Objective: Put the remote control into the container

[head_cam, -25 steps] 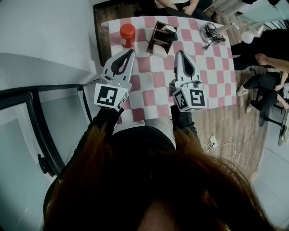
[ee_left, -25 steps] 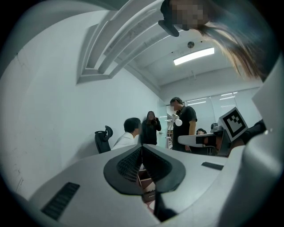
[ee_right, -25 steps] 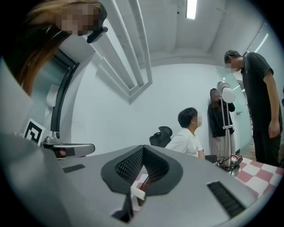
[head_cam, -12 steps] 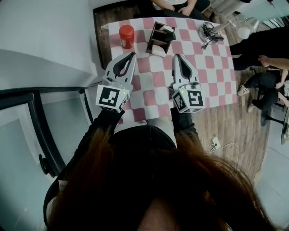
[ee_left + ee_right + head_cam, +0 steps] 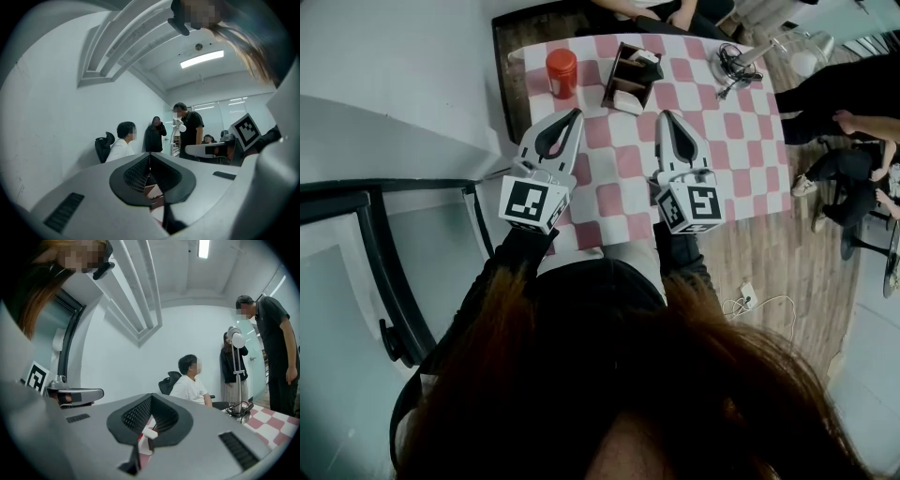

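We hold the left gripper (image 5: 576,115) and the right gripper (image 5: 667,116) side by side, both pointing level and forward. Each pair of jaws is closed, with nothing between them.

Cool, even light is thrown from a ceiling strip light (image 5: 202,58), which is slightly blown out. The left gripper (image 5: 575,114) and right gripper (image 5: 667,115) are lit softly. Fisheye bending and dark corners are seen in both gripper views; the hair (image 5: 609,394) nearest the head camera is blurred.
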`<state>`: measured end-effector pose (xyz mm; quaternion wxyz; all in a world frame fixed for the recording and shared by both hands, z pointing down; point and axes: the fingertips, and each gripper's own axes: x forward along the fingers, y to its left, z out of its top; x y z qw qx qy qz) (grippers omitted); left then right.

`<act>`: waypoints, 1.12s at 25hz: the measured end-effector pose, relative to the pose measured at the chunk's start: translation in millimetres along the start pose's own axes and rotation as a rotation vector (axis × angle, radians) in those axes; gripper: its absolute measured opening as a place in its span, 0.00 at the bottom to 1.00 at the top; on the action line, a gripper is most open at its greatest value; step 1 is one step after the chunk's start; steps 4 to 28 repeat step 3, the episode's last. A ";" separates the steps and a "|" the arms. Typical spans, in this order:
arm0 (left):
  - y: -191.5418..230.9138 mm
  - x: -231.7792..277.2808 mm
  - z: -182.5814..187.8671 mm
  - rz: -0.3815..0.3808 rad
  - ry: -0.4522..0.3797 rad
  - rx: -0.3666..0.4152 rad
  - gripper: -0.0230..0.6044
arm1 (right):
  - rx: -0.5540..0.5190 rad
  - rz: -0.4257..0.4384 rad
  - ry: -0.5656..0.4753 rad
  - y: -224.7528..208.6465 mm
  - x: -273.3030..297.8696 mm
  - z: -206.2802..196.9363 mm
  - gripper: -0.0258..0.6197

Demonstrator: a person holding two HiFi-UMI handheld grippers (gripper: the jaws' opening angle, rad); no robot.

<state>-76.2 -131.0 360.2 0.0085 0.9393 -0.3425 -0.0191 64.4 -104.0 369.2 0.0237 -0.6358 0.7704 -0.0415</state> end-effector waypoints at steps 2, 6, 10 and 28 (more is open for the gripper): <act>-1.6 -0.7 -0.1 -0.002 0.000 0.001 0.05 | 0.001 0.000 -0.001 0.5 -1.4 0.7 0.06; -2.5 -1.0 -0.2 -0.003 -0.001 0.001 0.05 | 0.001 0.000 -0.002 0.9 -2.1 1.1 0.06; -2.5 -1.0 -0.2 -0.003 -0.001 0.001 0.05 | 0.001 0.000 -0.002 0.9 -2.1 1.1 0.06; -2.5 -1.0 -0.2 -0.003 -0.001 0.001 0.05 | 0.001 0.000 -0.002 0.9 -2.1 1.1 0.06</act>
